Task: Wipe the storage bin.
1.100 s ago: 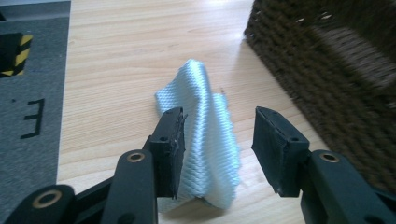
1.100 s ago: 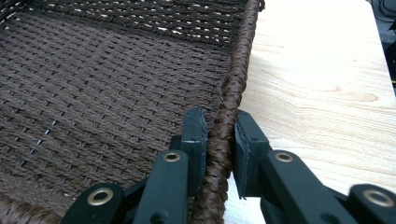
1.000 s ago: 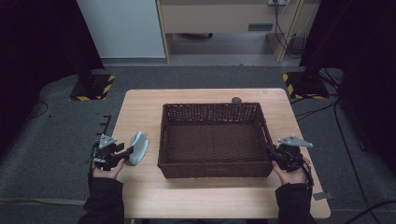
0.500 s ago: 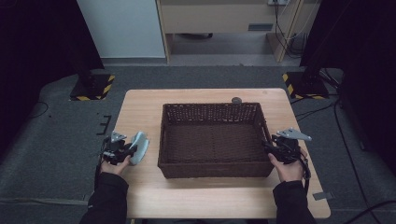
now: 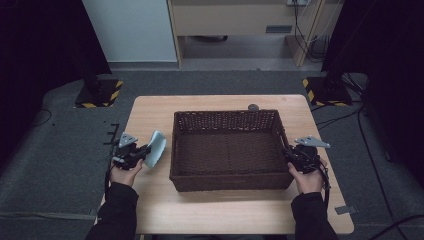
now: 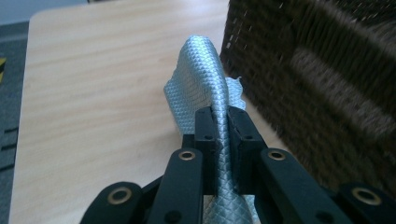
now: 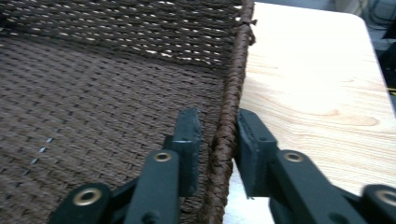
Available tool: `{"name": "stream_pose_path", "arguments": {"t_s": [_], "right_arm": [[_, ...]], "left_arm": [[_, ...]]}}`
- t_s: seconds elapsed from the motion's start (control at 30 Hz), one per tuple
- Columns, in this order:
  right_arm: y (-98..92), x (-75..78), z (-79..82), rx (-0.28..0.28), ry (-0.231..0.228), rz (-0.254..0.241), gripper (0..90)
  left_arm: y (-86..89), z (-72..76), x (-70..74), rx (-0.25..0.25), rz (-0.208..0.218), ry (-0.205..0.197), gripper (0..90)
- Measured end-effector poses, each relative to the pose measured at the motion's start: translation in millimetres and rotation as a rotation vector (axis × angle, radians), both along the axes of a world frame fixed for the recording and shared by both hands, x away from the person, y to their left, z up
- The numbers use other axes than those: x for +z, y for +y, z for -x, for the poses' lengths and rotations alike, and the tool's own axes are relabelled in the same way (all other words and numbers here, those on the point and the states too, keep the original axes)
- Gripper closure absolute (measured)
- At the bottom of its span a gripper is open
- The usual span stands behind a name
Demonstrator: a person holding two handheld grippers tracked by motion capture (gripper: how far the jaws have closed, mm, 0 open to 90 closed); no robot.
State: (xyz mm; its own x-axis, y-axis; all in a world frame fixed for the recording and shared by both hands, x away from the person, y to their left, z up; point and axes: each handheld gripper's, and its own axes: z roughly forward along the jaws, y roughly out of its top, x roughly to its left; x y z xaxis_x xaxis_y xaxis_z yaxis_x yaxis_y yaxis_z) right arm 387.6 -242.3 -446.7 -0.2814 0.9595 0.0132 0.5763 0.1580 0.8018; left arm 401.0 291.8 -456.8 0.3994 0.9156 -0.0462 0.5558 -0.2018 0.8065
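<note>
1. Pale blue-grey textured cloth stands folded upright near the left edge of the light wooden table, just beside the left wall of the dark brown rectangular wicker basket.
2. Left gripper: jaws have just been closing and now pinch a fold of the cloth.
3. Right gripper: jaws have just been closing and straddle the basket's right rim, one inside, one outside, pads against the braided edge.
4. Basket sits mid-table; a small round dark object lies by the far edge.
</note>
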Motion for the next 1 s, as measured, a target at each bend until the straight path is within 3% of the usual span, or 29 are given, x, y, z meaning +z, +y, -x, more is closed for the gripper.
{"name": "stream_pose_path", "arguments": {"t_s": [0.27,0.5,0.57,0.67,0.77,0.87,1.0], "right_arm": [[-5.0,-0.9,-9.0,0.017,-0.011,0.008,77.6],[-4.1,-1.6,-8.4,0.015,-0.017,0.016,77.4],[-4.0,-2.2,-8.4,0.014,-0.015,0.014,77.4],[-4.4,-2.7,-8.6,0.017,-0.014,0.012,77.3],[-4.1,-3.7,-9.1,0.016,-0.012,0.013,77.1],[-3.9,-4.5,-8.8,0.019,-0.010,0.019,76.6],[-4.1,-5.1,-8.4,0.020,-0.003,0.016,75.9]], "left_arm": [[-16.9,-16.0,4.1,-0.013,-0.006,-0.027,82.7],[-25.0,-34.1,7.0,0.002,0.037,-0.047,82.8],[-31.1,-44.1,1.0,0.004,0.008,-0.029,82.7],[-35.4,-48.5,-6.5,-0.003,0.007,-0.007,82.7],[-42.1,-52.4,-20.1,-0.037,0.013,0.037,82.7],[-48.4,-54.2,-29.3,-0.065,-0.012,0.071,82.8],[-49.9,-51.4,-24.8,-0.073,-0.005,0.051,83.0]]}}
